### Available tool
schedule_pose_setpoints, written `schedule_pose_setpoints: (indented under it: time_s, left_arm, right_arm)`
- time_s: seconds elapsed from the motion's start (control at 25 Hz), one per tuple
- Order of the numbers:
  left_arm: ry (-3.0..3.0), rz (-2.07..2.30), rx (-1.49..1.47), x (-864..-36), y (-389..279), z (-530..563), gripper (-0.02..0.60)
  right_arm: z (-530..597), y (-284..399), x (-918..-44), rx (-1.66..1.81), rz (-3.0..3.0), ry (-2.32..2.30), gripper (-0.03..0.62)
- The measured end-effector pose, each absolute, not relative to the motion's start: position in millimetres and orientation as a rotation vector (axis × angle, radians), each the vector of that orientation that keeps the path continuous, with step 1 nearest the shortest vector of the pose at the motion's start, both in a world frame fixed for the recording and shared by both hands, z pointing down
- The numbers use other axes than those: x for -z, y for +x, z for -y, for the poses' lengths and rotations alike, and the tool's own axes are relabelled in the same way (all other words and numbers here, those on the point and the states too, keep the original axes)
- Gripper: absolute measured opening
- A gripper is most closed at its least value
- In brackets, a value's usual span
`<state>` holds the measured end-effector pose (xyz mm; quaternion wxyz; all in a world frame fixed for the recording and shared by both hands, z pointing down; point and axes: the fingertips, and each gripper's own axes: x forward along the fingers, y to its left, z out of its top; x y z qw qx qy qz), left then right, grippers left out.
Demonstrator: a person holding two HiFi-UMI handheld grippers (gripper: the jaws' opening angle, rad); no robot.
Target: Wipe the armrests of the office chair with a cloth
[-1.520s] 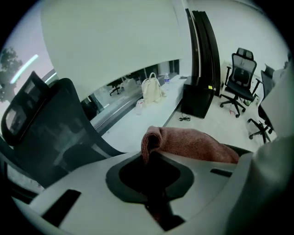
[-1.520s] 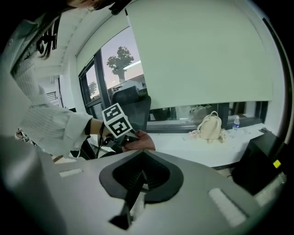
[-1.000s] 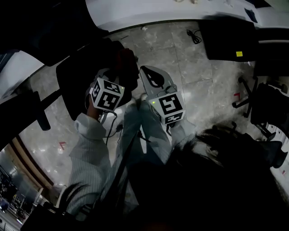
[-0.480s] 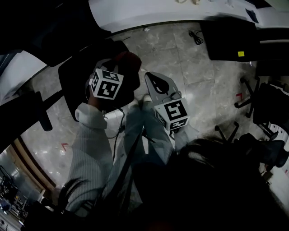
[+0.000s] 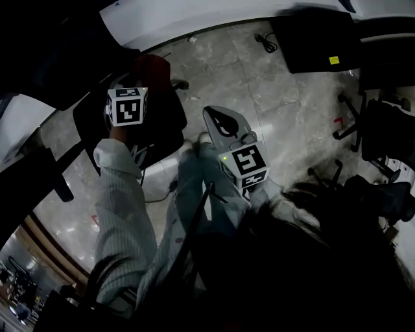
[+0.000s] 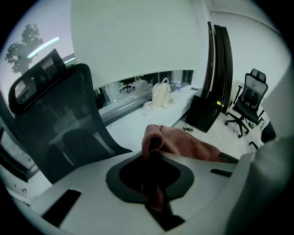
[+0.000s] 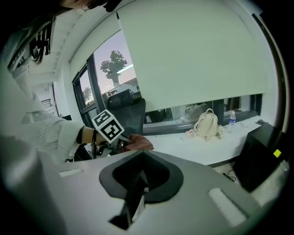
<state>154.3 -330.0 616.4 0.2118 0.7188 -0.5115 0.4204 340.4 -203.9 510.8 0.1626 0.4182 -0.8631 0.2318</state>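
My left gripper (image 5: 139,85) is shut on a reddish-brown cloth (image 5: 154,67) and hangs over the black office chair (image 5: 162,123) in the head view. In the left gripper view the cloth (image 6: 181,143) bunches out of the jaws, with the chair's mesh backrest (image 6: 57,121) at the left. A dark armrest (image 5: 61,176) shows at the far left of the head view. My right gripper (image 5: 219,115) is lower, above the person's legs, shut with nothing in it. The right gripper view shows the left gripper's marker cube (image 7: 108,126), the cloth (image 7: 139,143) and the chair back (image 7: 128,108).
A curved white desk (image 5: 194,19) runs along the far side. A black computer tower (image 5: 311,42) and a cable (image 5: 262,40) are on the marble floor. Another office chair (image 5: 382,133) stands at the right. A white backpack (image 7: 206,125) and a bottle (image 7: 231,118) are on the desk.
My left gripper has carried the cloth farther away and to the left over the chair. The right gripper has stayed almost in place.
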Motion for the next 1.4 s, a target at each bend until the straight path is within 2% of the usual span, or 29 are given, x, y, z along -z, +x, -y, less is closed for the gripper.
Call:
schedule_pose_setpoints:
  time_s: [0.36, 0.52, 0.84, 1.24, 1.4]
  left_arm:
    - [2.015, 1.005, -1.213, -600, 201, 183, 0.029]
    - [2.021, 0.993, -1.147, -601, 208, 149, 0.029]
    - [2.064, 1.034, -1.125, -600, 199, 195, 0.029]
    - [2.034, 1.244, -1.153, -614, 182, 328, 0.029]
    - [1.969, 1.278, -1.039, -614, 177, 328, 0.029]
  right_arm:
    - [200, 314, -494, -0.637, 2.540, 1.105, 0.001]
    - [196, 305, -493, -0.636, 2.548, 1.075, 0.002]
    - [185, 313, -510, -0.688, 2.494, 1.087, 0.002]
    - [190, 342, -518, -0.706, 2.446, 1.159, 0.002]
    - [191, 343, -513, -0.703, 2.454, 1.168, 0.002]
